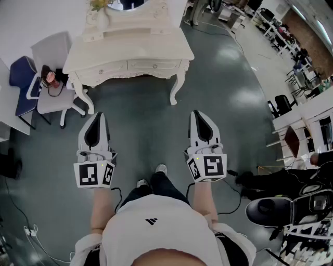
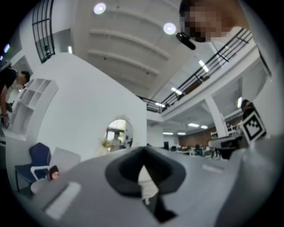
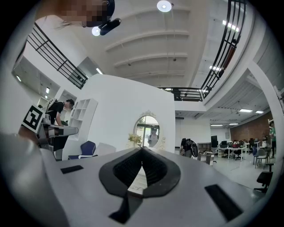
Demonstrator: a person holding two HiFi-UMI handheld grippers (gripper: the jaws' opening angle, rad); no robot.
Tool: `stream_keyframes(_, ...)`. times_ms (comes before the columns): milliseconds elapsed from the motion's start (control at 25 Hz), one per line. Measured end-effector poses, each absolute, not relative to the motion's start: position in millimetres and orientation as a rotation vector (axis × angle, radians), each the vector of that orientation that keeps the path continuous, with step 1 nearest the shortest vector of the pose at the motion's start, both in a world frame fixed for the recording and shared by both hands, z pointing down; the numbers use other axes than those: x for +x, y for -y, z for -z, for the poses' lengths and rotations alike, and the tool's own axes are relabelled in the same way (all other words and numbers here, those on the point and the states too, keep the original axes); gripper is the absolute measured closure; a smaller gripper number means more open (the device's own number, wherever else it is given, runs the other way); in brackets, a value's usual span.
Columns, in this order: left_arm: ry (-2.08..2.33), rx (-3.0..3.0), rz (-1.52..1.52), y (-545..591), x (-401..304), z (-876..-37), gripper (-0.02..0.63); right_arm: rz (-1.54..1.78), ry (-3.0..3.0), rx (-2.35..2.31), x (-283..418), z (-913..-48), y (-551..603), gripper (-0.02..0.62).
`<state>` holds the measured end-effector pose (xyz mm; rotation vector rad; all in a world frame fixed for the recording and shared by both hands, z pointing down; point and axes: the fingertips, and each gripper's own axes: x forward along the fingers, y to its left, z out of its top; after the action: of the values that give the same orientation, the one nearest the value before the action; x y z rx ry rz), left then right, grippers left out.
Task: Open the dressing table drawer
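1. Left gripper [image 1: 97, 115]: you hold it low on the left, and it points towards the dressing table. In the left gripper view [image 2: 143, 150] its fingers are together at the tips, with nothing between them.
2. Right gripper [image 1: 198, 113]: you hold it level with the left one, and the two are well apart. In the right gripper view [image 3: 142, 149] its fingers are together and hold nothing.
3. Dressing table [image 1: 130, 49]: cream, with carved curved legs. It stands ahead of you against the white wall, across a stretch of grey floor [image 1: 140, 119], well apart from both grippers.
4. Drawer [image 1: 154, 65]: this is the right one of two shallow fronts side by side under the tabletop. Both fronts sit flush with the frame and are closed. Neither gripper touches them.
5. Oval mirror [image 3: 147, 129]: it has an ornate frame and rises from the back of the dressing table.
6. Vase of flowers [image 1: 101, 6]: it stands on the left of the raised back shelf, beside the mirror.
7. Grey chair [image 1: 52, 54]: it stands just left of the dressing table, with a small dark and reddish item [image 1: 50, 78] on its seat.
8. Blue chair [image 1: 21, 78]: it stands beside the grey chair, further left.
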<state>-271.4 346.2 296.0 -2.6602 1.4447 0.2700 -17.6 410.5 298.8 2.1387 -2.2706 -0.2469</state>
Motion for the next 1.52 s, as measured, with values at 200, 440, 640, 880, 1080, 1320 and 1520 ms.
stream_keyframes(200, -1.446, -2.660, -0.275, -339.6, -268.1, -295.2, 0.598, 0.251, 2.272, 2.136, -13.7, -298.8, -403.9, 0.595)
stream_keyframes(440, -1.449, -2.656, -0.275, -327.1, -256.9, -292.1, 0.598, 0.246, 2.275, 2.124, -3.9, -298.8, -389.2, 0.595)
stream_keyframes(640, -1.450, -2.653, -0.269, -310.9, -242.1, -291.3, 0.598, 0.250, 2.279, 2.117, 9.3, -298.1, -371.2, 0.595)
stream_keyframes(880, -1.434, -2.649, -0.277, -290.3, -216.1, -286.7, 0.598, 0.239, 2.304, 2.136, 36.3, -295.2, -347.8, 0.595)
stream_keyframes(1080, -1.424, -2.642, -0.282, -268.9, -191.0, -287.4, 0.600, 0.233, 2.335, 2.127, 57.2, -297.3, -323.9, 0.595)
stream_keyframes(1320, -1.437, -2.617, -0.268, -245.6, -159.3, -286.6, 0.600, 0.237, 2.378, 2.088, 78.9, -299.9, -299.5, 0.594)
stream_keyframes(1520, -1.431, -2.608, -0.280, -237.9, -132.8, -286.3, 0.598, 0.236, 2.406, 2.068, 99.7, -303.5, -286.2, 0.595)
